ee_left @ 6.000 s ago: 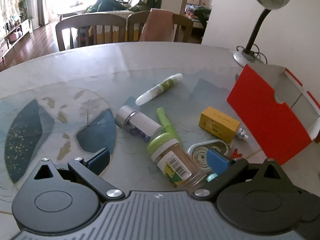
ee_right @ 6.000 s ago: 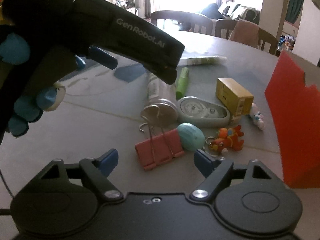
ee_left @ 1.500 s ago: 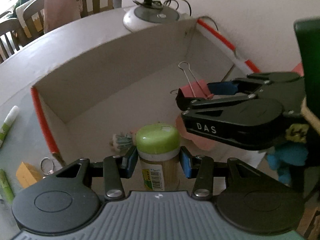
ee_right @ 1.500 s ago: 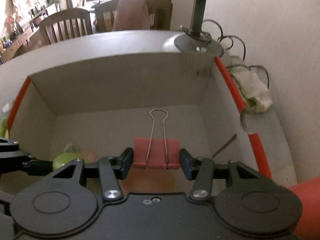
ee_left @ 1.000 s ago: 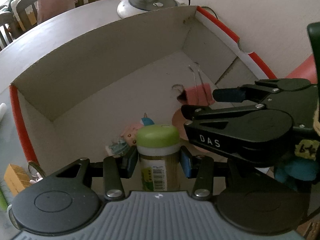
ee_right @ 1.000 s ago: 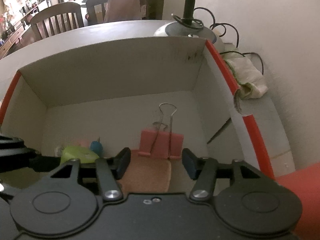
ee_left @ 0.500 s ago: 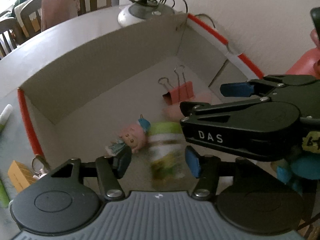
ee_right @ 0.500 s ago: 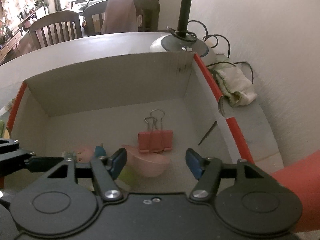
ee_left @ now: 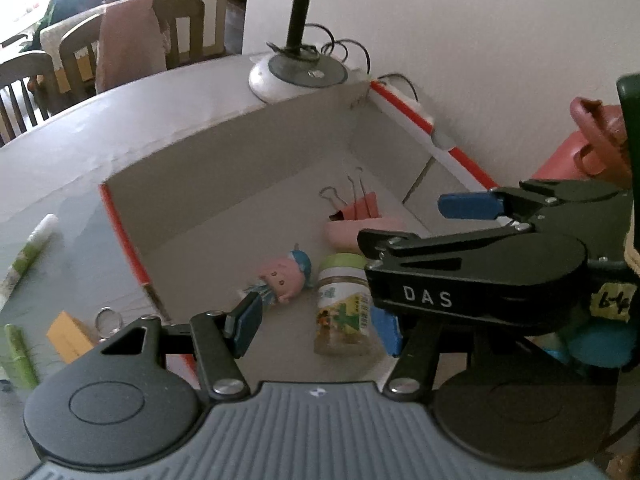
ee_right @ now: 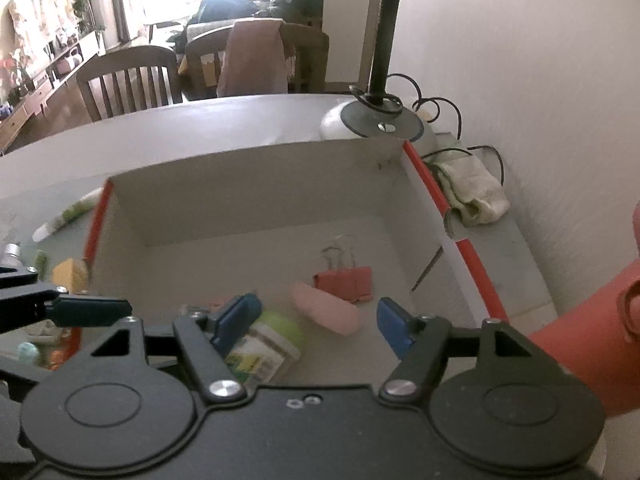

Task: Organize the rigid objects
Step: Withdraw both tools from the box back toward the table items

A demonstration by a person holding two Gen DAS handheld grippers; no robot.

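Note:
An open red-edged cardboard box (ee_left: 224,160) (ee_right: 256,188) stands on the table. Inside it lie a green-lidded jar (ee_left: 342,304) (ee_right: 266,344) on its side, a pink binder clip (ee_left: 360,208) (ee_right: 346,282), a pink oval object (ee_left: 362,228) (ee_right: 324,312) and a small pink doll (ee_left: 280,276). My left gripper (ee_left: 316,328) is open and empty above the jar. My right gripper (ee_right: 316,324) is open and empty above the box; it also shows in the left wrist view (ee_left: 472,272).
A desk lamp base (ee_left: 298,74) (ee_right: 376,120) stands behind the box by the wall. A cloth (ee_right: 472,192) lies to the box's right. Left of the box lie a white-green tube (ee_left: 28,252), a yellow box (ee_left: 70,336), a green pen (ee_left: 18,356) and a key ring (ee_left: 106,318).
Both grippers opened: the jar and the binder clip dropped into the box and now lie on its floor. Both grippers have pulled back and up from the box.

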